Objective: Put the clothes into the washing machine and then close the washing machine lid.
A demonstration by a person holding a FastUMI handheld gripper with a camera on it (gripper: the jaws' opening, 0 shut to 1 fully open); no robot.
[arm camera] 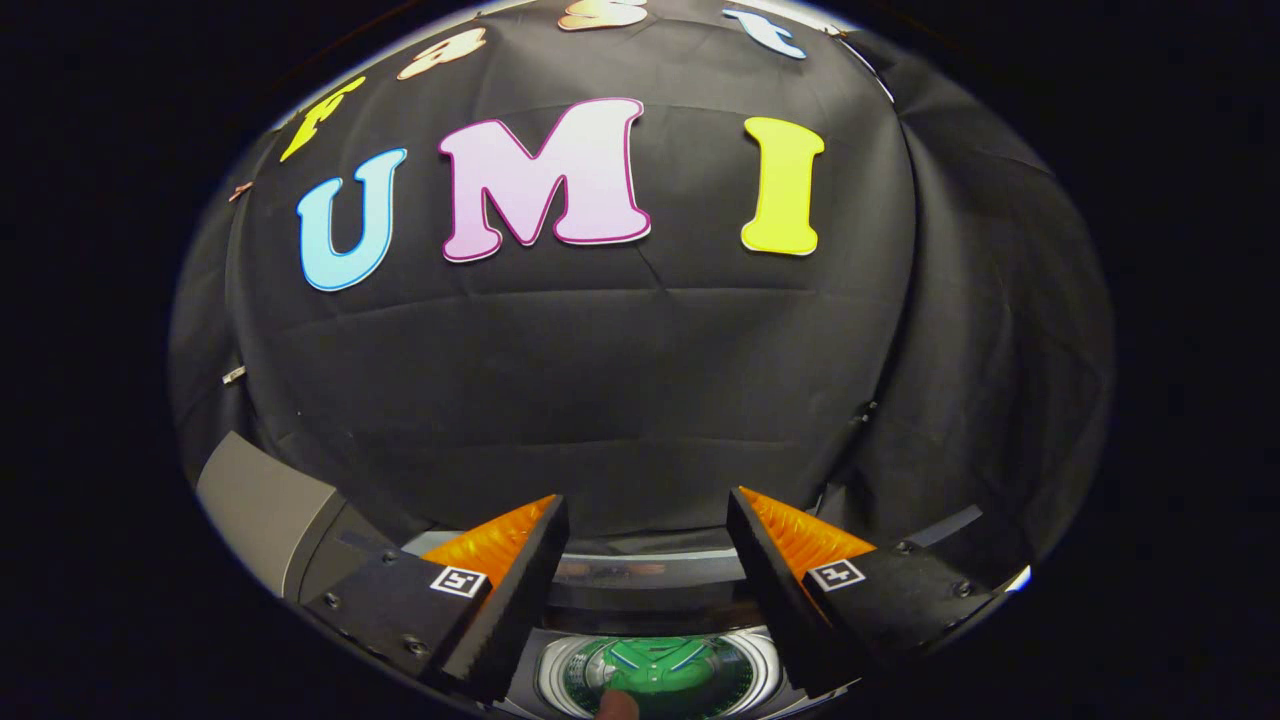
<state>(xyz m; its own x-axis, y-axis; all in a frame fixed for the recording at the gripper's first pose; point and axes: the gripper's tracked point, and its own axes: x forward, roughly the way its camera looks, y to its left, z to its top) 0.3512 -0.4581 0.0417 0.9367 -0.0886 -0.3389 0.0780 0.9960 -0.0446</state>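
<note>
My gripper (pixel 645 515) is open, its two fingers spread wide with nothing between them. Below and between the fingers lies the washing machine's round drum opening (pixel 655 675) with a shiny metal rim. A green garment (pixel 665 668) lies inside the drum. The machine's raised lid (pixel 265 505), a grey panel, stands to the left of the left finger (pixel 510 560). A small pinkish tip, perhaps a fingertip (pixel 618 705), shows at the drum's near edge.
The dark back rim of the washing machine (pixel 650 570) runs just beyond the fingers. Black booth cloth hangs close behind the machine and wraps round on the right.
</note>
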